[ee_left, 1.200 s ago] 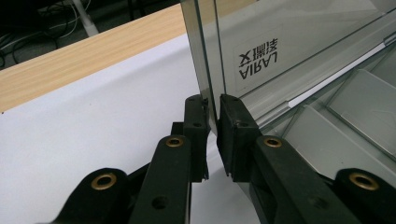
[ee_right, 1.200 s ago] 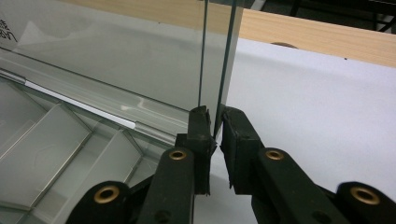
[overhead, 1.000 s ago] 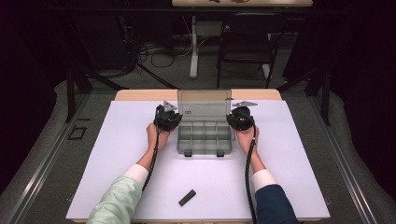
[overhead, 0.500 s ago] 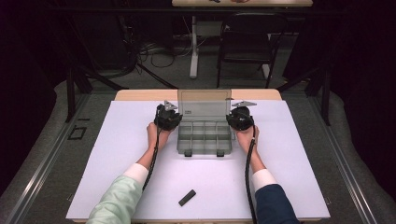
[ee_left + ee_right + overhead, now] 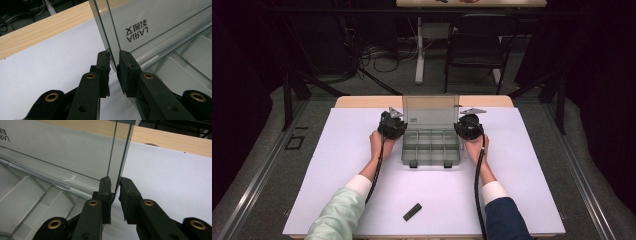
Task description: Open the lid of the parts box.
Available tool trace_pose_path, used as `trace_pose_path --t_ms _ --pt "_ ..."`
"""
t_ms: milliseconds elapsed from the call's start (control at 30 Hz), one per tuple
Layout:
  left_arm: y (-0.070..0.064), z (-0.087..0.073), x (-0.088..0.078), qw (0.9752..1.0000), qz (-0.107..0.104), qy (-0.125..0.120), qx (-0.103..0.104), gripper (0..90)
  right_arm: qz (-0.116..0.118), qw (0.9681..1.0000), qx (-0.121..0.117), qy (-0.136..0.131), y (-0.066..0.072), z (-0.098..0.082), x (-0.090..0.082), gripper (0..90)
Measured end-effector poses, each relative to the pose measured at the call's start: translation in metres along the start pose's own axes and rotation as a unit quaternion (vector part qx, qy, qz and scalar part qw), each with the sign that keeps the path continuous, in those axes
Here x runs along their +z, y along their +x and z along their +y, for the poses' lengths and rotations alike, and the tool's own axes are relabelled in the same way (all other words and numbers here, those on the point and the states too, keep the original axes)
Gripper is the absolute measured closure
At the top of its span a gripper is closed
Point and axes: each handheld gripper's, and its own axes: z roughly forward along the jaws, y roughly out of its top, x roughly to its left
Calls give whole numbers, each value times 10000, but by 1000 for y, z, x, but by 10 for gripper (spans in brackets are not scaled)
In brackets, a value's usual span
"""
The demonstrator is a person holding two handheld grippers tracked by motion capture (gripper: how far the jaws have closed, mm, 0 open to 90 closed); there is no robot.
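Note:
A clear plastic compartment box (image 5: 430,147) lies open at the table's middle, and its lid (image 5: 431,112) stands upright at the back. My left gripper (image 5: 402,124) is at the lid's left edge and my right gripper (image 5: 460,124) at its right edge. In the left gripper view the lid (image 5: 155,25), labelled AIRAL, has its thin edge pinched between the two pads of my left gripper (image 5: 114,65); these jaws have just been opening slightly. In the right gripper view my right gripper (image 5: 115,186) clasps the other edge of the lid (image 5: 62,150). Empty compartments (image 5: 22,195) lie below.
A small black block (image 5: 412,211) lies near the table's front edge. The white table cover (image 5: 337,170) spreads wide on both sides of the box, with a wooden strip (image 5: 362,101) behind it. A chair and cables stand beyond the table.

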Motion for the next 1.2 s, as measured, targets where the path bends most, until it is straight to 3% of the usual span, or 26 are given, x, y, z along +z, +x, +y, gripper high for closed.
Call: trace_pose_path --t_ms 100,233,300,367,433,500,733,900,1100,1200 --pt "-3 2 0 9998 143 70 142 749 0 10000 -27 10 0 0 -1 771" --pt "-2 1 0 9996 233 106 121 714 -32 10000 -50 26 0 1 -2 746" --pt "1 0 -2 9995 305 104 59 638 -12 10000 -36 11 -1 1 -3 684" --pt "6 -1 -5 9993 367 69 -31 498 29 10000 -27 -1 -3 1 -5 612" --pt "11 -2 -9 9995 270 -49 -155 361 69 10000 -63 -14 -3 1 -9 509" --pt "13 -3 -15 9996 155 -120 -215 311 168 9998 -93 -27 -3 1 -12 444" --pt "11 -9 -33 9996 -166 -229 -83 167 519 9984 -198 -102 -1 -4 -28 249" --pt "7 -15 -47 9989 -409 -221 24 141 764 9963 -391 -99 2 -12 -41 184" --pt "-2 -31 -64 9981 -460 -204 352 100 891 9943 -563 -148 7 -24 -59 149" --pt "-5 -40 -71 9978 -515 -196 369 76 985 9931 -601 -193 10 -29 -68 138"
